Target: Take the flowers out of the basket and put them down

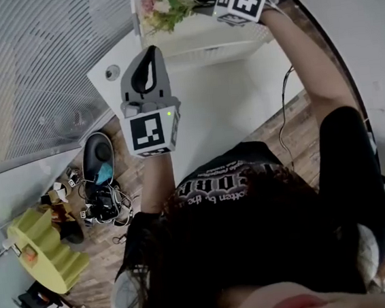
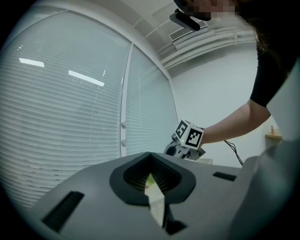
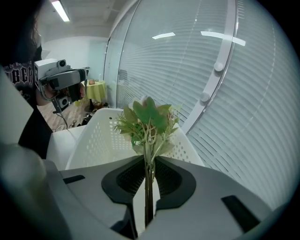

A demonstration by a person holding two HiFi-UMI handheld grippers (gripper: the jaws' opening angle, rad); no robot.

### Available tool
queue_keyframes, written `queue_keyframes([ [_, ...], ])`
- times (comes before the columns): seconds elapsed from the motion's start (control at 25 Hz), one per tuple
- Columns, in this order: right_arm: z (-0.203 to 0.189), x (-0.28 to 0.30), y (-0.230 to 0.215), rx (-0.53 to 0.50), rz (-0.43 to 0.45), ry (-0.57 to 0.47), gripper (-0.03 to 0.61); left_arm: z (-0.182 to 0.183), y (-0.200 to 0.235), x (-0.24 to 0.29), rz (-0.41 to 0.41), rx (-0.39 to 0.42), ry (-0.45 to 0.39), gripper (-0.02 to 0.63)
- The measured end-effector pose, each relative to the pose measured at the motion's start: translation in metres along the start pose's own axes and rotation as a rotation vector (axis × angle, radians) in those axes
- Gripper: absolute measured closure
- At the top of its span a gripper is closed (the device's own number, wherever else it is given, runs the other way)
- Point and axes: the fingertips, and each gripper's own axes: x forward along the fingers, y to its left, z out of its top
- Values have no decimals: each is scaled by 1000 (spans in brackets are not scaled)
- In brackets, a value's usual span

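pink and cream flowers (image 1: 162,7) with green leaves, white hole-dotted basket (image 1: 202,41), grey left gripper (image 1: 149,55) with black-and-white markers

A large window wall (image 1: 26,71) is covered by closed white blinds (image 2: 70,122), and daylight is let through them. A white table (image 1: 235,104) is set on a wood-plank floor (image 1: 106,278). A yellow-green seat (image 1: 42,251) is seen beside tangled cables (image 1: 105,201). A strip light (image 3: 61,10) is lit on the ceiling (image 3: 89,23)

Head view: the person's hair (image 1: 257,245) blocks my look at the table's (image 1: 228,105) near side. Basket (image 1: 201,43) far rim cut by top edge. Right gripper (image 1: 199,7) jaws lost behind its marker cube (image 1: 241,1). Floor clutter (image 1: 97,194): too small, I can't name it. Right gripper view: flowers' (image 3: 147,117) stem ends vanish between the pads.
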Motion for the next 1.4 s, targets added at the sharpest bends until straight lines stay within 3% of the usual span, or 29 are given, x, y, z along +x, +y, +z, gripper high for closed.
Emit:
queue_keyframes([
  [0.68,38,-62,19,-3,-99,-50,506,5,-11,-41,-38,19,-11,611],
  [1.4,54,-80,39,-9,-120,-82,506,5,-18,-68,-53,43,-8,612],
])
